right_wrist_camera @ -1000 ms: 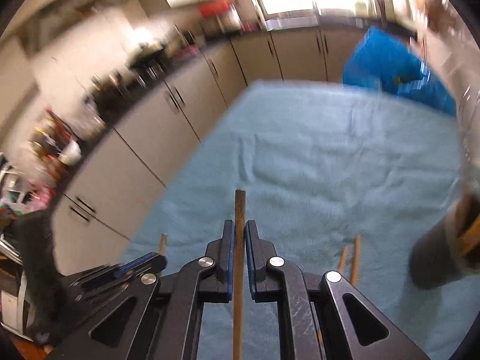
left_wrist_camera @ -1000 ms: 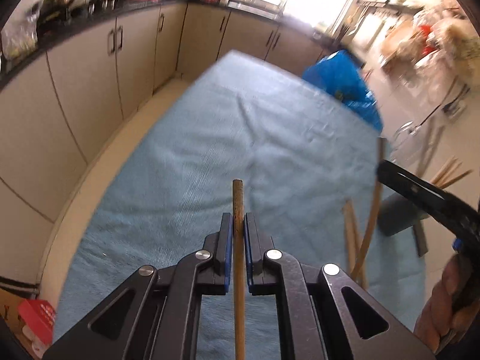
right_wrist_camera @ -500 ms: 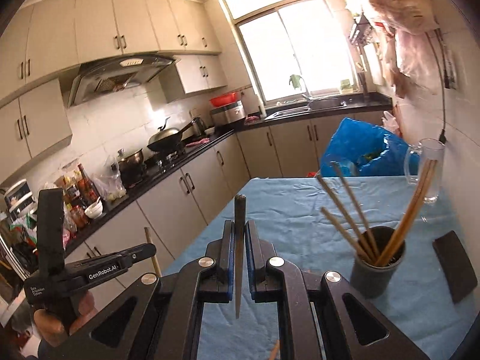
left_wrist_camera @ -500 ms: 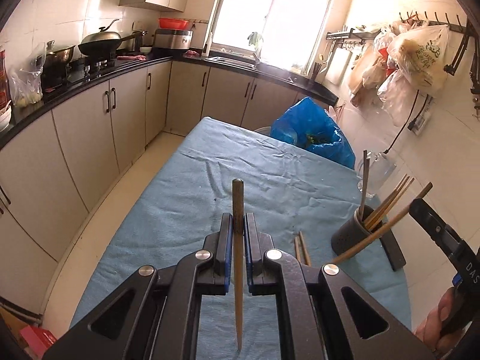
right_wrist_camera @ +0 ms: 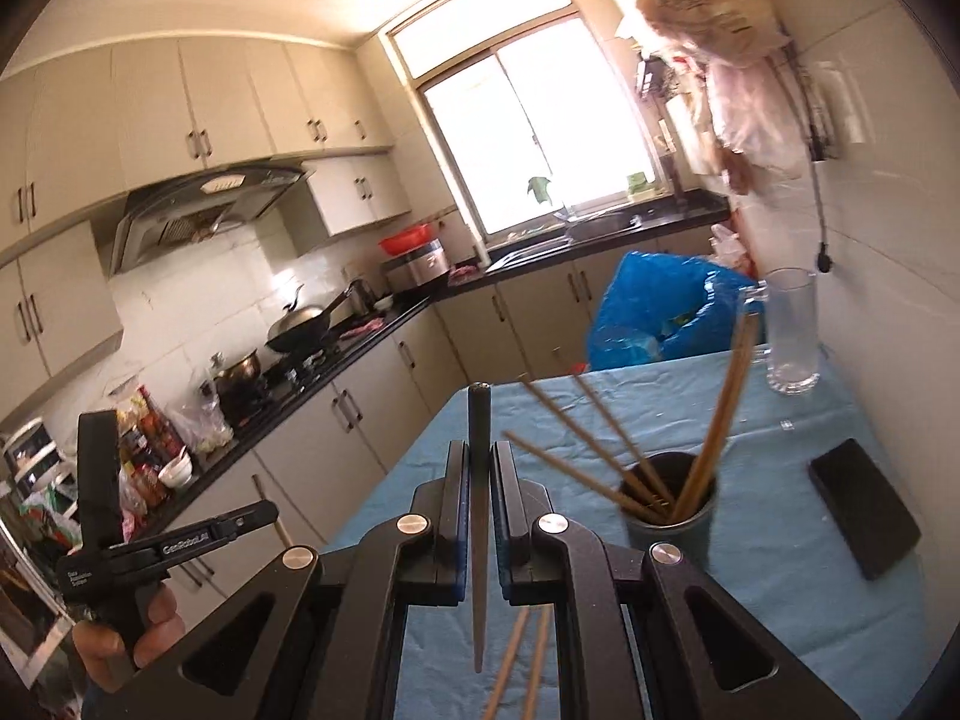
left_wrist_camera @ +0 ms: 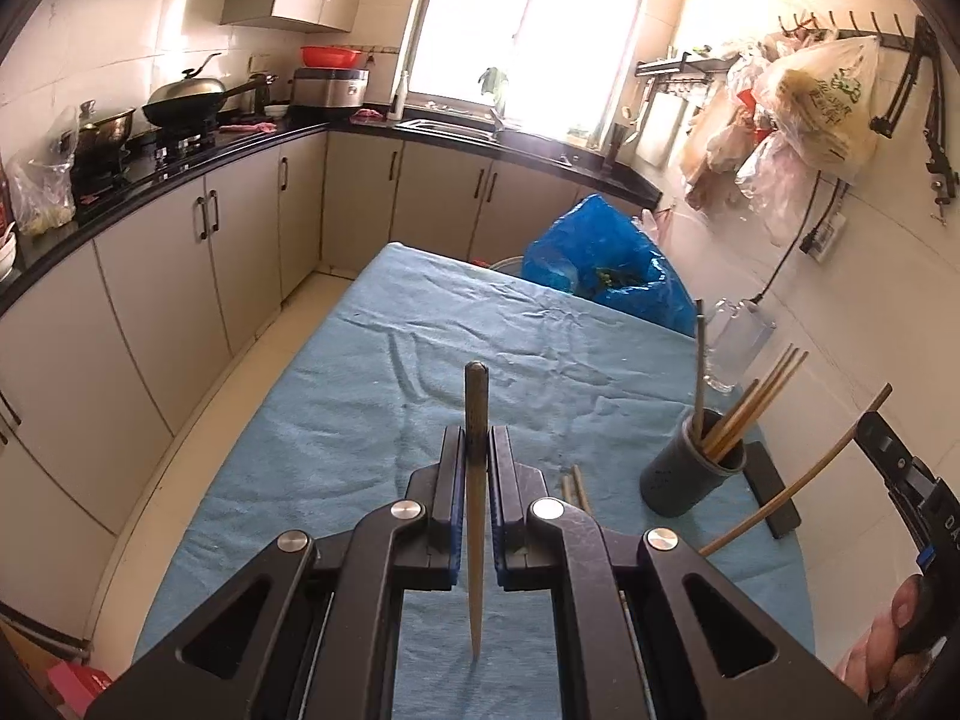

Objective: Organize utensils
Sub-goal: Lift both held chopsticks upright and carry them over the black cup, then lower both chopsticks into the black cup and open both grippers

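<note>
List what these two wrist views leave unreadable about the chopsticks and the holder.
- Loose chopsticks on the blue cloth: the left claw covers their near ends in the left view; the right view cuts them at its bottom edge.
- Holder: its inside is too dark in both views to count sticks.
- Chopstick in the right claw: the claw's body hides its grip in the left view.

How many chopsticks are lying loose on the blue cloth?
2 chopsticks, side by side, just left of the dark holder in the left wrist view; more may be hidden.
</note>
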`<state>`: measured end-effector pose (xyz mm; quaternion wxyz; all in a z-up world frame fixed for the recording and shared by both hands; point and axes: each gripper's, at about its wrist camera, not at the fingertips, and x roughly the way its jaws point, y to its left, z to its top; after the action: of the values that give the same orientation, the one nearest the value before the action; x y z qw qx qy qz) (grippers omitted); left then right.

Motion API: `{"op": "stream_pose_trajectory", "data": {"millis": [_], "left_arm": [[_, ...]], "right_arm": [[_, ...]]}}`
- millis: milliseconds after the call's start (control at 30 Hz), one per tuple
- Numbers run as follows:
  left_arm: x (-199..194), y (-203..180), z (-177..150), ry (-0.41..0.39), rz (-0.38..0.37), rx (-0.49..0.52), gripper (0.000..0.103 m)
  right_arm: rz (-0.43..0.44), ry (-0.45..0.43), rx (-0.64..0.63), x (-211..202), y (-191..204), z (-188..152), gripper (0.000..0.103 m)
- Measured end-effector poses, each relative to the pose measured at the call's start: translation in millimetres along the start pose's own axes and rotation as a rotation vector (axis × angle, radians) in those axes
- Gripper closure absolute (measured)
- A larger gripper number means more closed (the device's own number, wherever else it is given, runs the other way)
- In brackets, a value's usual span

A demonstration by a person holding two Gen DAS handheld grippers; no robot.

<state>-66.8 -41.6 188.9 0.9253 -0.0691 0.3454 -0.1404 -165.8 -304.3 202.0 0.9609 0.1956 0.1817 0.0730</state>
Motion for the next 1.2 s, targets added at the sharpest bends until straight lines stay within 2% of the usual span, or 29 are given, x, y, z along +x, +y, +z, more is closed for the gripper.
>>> {"op": "stream_pose_trajectory", "data": {"millis": [500,1200], "left_arm": [[-12,-46,15,-0.016,-0.078,0.069,0.096],[-47,-136,32,-0.059,-0.235,0.212,0.096]], "right_arm": [[-0.083,-0.111,0.091,-54,-51,17,0.095],[-0.138,-0.217,0.139,-110,-82,29,0.095]]}}
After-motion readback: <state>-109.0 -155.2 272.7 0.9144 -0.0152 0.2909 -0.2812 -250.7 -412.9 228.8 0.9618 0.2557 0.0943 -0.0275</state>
